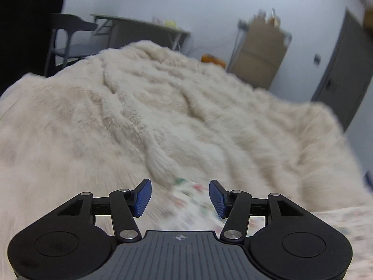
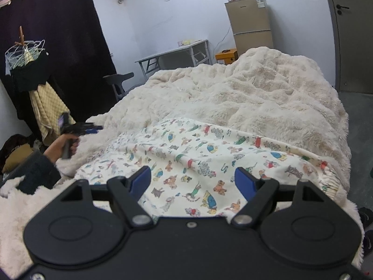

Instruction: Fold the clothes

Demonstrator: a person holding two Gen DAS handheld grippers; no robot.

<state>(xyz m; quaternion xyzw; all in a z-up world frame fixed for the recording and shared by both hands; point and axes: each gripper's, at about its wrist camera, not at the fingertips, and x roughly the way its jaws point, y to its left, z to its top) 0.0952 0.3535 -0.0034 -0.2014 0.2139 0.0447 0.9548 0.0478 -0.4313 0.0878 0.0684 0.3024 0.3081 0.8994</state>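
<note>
We reckon the main risk is a bad regrip. The garment (image 2: 198,163), a cream cloth printed with little animals, lies spread on the blanket (image 2: 256,98) at its near end, and that blanket is deep and fluffy. If either gripper comes down too steeply at the garment's edge, the pads may pinch blanket pile along with the cloth, or blanket alone, and the fold would drag the bedding with it. A second risk: the garment lies rumpled, with a ridge across its middle, so a fold made from here may trap creases or end up lopsided.

The left gripper (image 1: 180,197) has its jaws wide apart with nothing between them. In the left wrist view it sits over the garment's blurred edge, not touching it as far as we can tell. The right wrist view shows it held in a hand (image 2: 67,143) off the garment's left side, above the blanket.

The right gripper (image 2: 193,182) is likewise wide open and empty, poised over the garment's near edge, with printed cloth showing between its pads (image 2: 139,182) but not gripped.
</note>
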